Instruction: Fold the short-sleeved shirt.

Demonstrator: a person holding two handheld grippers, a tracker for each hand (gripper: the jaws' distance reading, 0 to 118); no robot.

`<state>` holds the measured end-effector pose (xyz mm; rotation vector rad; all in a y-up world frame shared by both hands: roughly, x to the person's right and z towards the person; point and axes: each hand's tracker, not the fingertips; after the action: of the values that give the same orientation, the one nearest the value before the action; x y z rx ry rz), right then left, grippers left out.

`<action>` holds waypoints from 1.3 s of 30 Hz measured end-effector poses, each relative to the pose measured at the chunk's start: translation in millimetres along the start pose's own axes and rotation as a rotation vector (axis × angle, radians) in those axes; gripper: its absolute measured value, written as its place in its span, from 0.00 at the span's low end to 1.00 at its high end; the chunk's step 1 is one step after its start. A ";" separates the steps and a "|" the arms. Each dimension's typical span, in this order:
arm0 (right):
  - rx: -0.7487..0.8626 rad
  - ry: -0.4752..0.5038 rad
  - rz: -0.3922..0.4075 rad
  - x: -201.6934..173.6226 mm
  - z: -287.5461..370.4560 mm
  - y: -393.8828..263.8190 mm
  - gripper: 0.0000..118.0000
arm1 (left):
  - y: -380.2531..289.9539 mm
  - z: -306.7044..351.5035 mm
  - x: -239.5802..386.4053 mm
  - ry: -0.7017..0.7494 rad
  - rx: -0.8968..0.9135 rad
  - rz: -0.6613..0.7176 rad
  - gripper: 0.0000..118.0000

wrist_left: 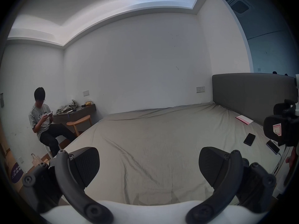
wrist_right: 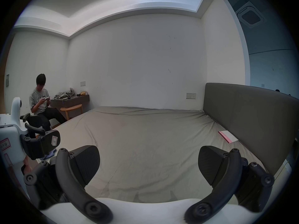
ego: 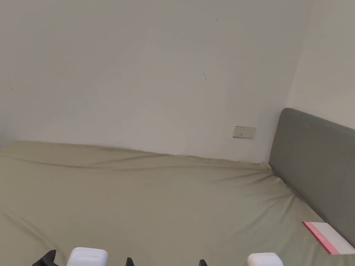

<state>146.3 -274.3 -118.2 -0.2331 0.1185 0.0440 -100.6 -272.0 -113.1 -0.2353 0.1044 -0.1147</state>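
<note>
An olive-green sheet (wrist_left: 153,138) covers the bed, lightly creased. My left gripper (wrist_left: 148,162) hovers open over the bed's near edge, its black jaws wide apart with nothing between them. My right gripper (wrist_right: 148,162) is likewise open and holds nothing, closer to the headboard. In the head view their white tops, left gripper (ego: 86,258) and right gripper (ego: 265,259), sit at the bottom edge. A scrap of blue cloth (wrist_right: 50,154) peeks out below the left gripper at the bed's near left edge; I cannot tell what it is.
A grey headboard (wrist_left: 252,96) bounds the bed's right end. Beside it lie a pink-and-white booklet (wrist_left: 244,119) and two phones (wrist_left: 249,139) with a cable. Past the bed's far left corner a person (wrist_left: 42,119) sits by a dark desk (wrist_left: 76,114) and wooden stool (wrist_left: 79,124).
</note>
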 end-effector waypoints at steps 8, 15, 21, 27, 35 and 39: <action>-0.004 0.004 0.010 0.4 -0.2 2.3 1.00 | 0.0 1.3 0.5 0.012 0.004 -0.009 1.00; -0.006 0.008 0.010 1.0 0.1 1.8 1.00 | 0.5 2.4 1.6 0.012 0.005 -0.012 1.00; -0.008 0.008 0.032 -1.1 -0.8 1.6 1.00 | 2.0 2.5 0.6 -0.017 -0.005 0.012 1.00; -0.009 0.013 0.033 -3.2 -0.8 2.1 1.00 | 1.7 4.4 0.3 -0.003 0.003 -0.007 1.00; -0.009 0.016 0.041 -5.5 -0.2 2.1 1.00 | 1.9 5.7 -3.0 -0.014 -0.005 0.015 1.00; -0.009 0.011 0.039 -4.8 -0.3 1.4 1.00 | 1.9 6.3 -3.3 -0.012 -0.003 0.011 1.00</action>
<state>141.5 -273.2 -118.3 -0.2402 0.1343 0.0822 -102.9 -268.3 -107.2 -0.2388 0.0938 -0.1022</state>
